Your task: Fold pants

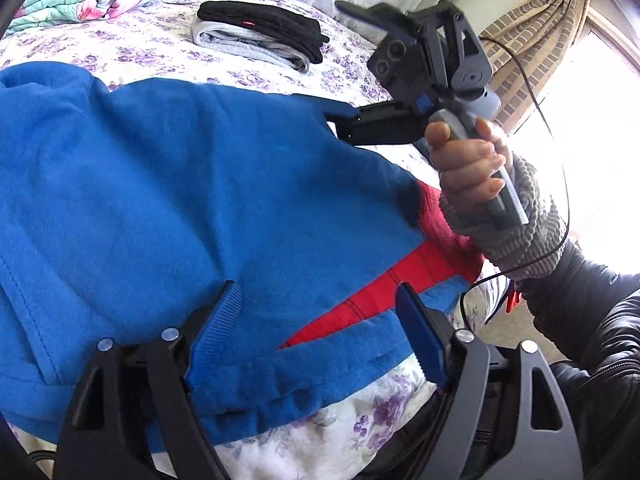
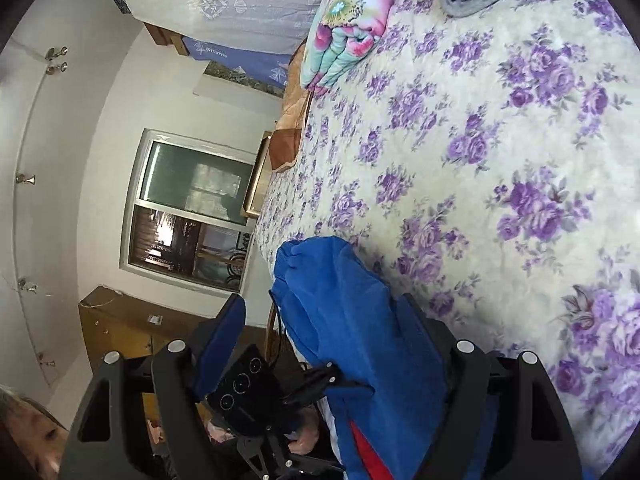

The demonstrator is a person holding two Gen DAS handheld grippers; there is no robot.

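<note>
Blue pads fill the bottom of the left wrist view, and the left gripper [image 1: 320, 316] has its jaws spread wide with the hem of the blue pants [image 1: 168, 184] lying between them; the left pad looks laid on the cloth, the right pad stands clear of it, so nothing is pinched on that side. Those pants sprawl across the flowered bed [image 1: 152, 52], a red stripe [image 1: 384, 284] showing where the near layer turns over. Farther along, the right gripper [image 1: 340, 120], in the person's right hand [image 1: 468, 168], reaches to the far edge of the blue cloth. From the right wrist view its jaws also stand wide, a bunched fold of pants sitting between them against the right pad, while the left pad hangs free over the bed's edge; it looks like no grip there either. Judging by this, the step in hand is taking hold for a fold. To do it well, both pairs of jaws should bite both layers at the edge, not only the top one, then lift together so the cloth stays flat. Loose bunching by the right gripper is the risk; smoothing it first would help. Behind, a folded stack of clothes [image 1: 260, 36] already rests on the bed.
</note>
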